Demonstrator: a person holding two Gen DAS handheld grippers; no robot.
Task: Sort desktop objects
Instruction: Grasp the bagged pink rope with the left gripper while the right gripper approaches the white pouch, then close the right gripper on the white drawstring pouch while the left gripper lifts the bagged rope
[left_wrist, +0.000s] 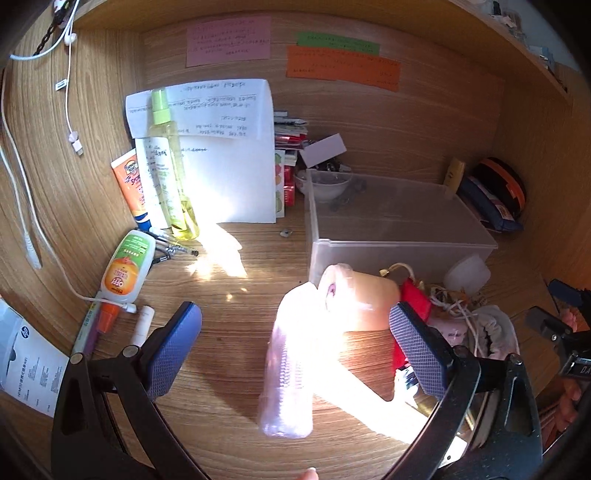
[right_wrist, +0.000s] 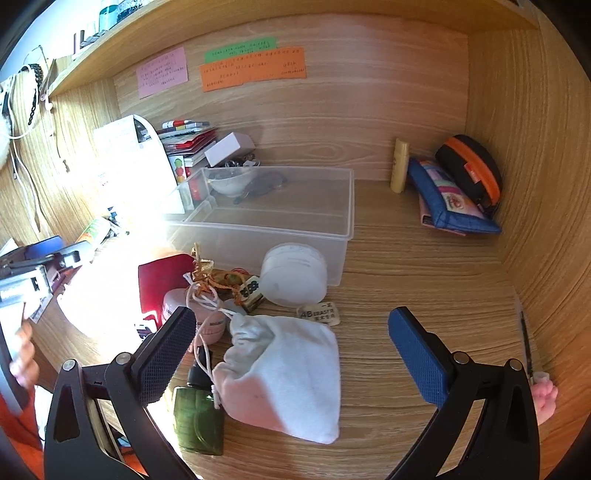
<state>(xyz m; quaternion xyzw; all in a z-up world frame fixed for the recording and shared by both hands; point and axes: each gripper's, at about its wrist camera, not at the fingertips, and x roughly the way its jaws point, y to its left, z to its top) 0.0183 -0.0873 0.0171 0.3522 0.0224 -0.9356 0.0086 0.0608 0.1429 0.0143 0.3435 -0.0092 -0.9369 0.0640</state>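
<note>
Left claw: it is spread wide and nothing is pinched; its blue pads are seen on both sides of a see-through pink tube.
Pink tube: it is seen lying on the wooden desk, in front of the clear box, in bright sun.
Right claw: it is spread wide and nothing is pinched; it is held over a white cloth bag.
White cloth bag: it is found on the desk in front of the clear box, with its string end toward the left.
Clear box: it is placed near the middle of the desk; a white bowl is seen through its back wall.
White round jar: it is set just in front of the clear box, touching or nearly touching its front wall.
Green bottle: it is laid in front of the clear box, just left of the bag.
Red thing: it is seen in front of the clear box, to the left.
Blue pouch: it is leaned to the right of the clear box, well apart from it.
Yellow spray bottle: it is laid on white papers, left of the clear box.
</note>
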